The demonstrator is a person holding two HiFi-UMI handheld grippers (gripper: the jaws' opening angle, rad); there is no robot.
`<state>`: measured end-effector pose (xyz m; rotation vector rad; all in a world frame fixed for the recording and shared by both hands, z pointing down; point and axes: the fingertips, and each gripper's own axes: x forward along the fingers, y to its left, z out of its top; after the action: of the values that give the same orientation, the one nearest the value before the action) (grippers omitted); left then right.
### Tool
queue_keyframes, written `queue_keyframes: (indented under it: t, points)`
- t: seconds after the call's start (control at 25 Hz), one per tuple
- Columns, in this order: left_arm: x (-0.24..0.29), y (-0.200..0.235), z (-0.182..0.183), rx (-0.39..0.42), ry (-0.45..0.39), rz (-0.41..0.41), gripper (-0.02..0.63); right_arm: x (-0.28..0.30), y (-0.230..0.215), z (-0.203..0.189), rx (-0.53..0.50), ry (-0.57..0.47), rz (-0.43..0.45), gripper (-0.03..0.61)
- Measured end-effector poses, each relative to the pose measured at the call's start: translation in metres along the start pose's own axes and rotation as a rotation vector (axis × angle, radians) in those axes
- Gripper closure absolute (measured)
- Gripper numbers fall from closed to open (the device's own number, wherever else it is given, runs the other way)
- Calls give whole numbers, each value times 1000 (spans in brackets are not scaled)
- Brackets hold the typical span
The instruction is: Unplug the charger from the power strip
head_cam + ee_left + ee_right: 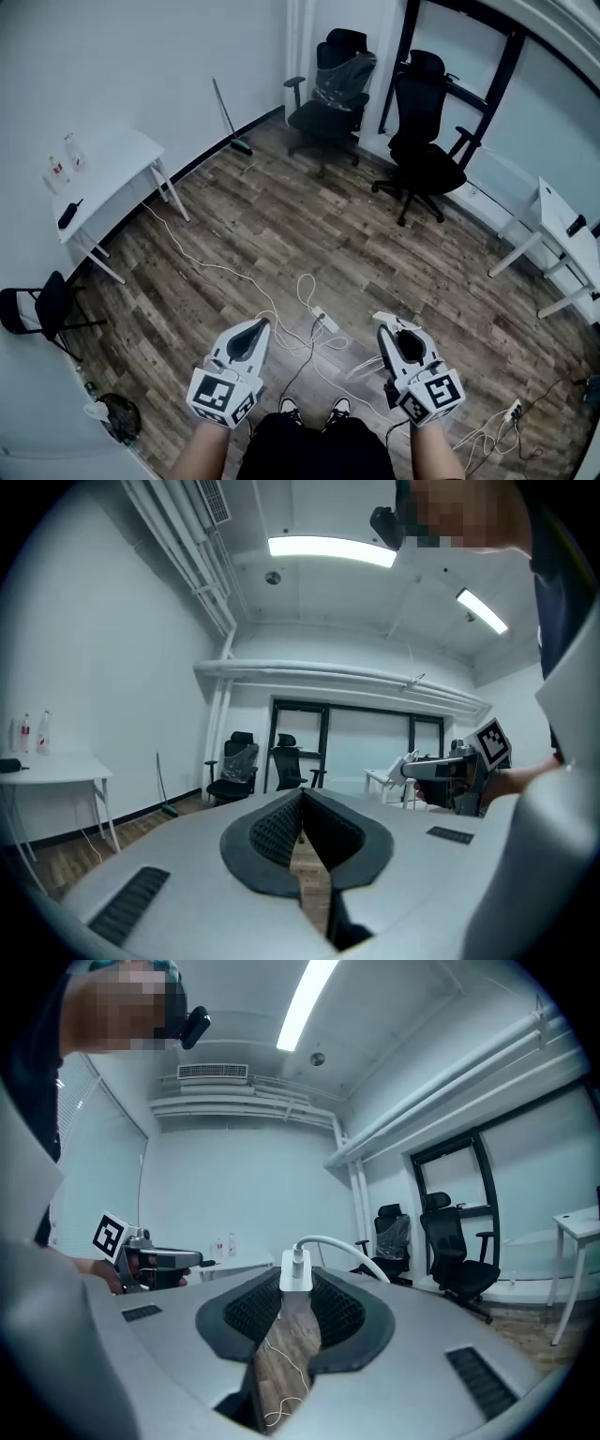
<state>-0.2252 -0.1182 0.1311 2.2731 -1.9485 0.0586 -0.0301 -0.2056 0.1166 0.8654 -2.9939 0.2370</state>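
My right gripper (384, 321) (296, 1290) is held high over the floor and is shut on a small white charger (296, 1272). The charger stands upright between the ribbed pads, and its white cable (343, 1247) arcs off to the right. On the wood floor far below, between the two grippers, lies the white power strip (324, 322), with white cords looped around it. My left gripper (255, 326) (302, 799) hangs level beside the right one, its pads meeting at the tips with nothing between them.
Two black office chairs (330, 89) (424, 141) stand at the far wall. A white table (105, 178) is at the left, another (564, 223) at the right. A black folding chair (37, 307) sits near left. A second power strip (513, 410) lies at the lower right.
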Motion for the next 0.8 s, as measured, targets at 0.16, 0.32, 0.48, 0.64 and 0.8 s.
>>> queue_keyframes:
  t: [0.16, 0.32, 0.48, 0.64, 0.8]
  points:
    - [-6, -5, 13, -1, -27, -13, 591, -5, 9, 7, -44, -6, -10, 471]
    - [-10, -7, 23, 1, -51, 0, 591, -8, 5, 10, -55, 0, -29, 471]
    - [-13, -7, 25, 5, -58, 12, 591, -10, 7, 22, -54, -30, -14, 471]
    - [-9, -13, 27, 6, -62, 3, 591, -13, 2, 23, -83, -13, -21, 471]
    - [-4, -23, 28, 11, -64, -16, 591, -16, -3, 21, -86, -3, -23, 471]
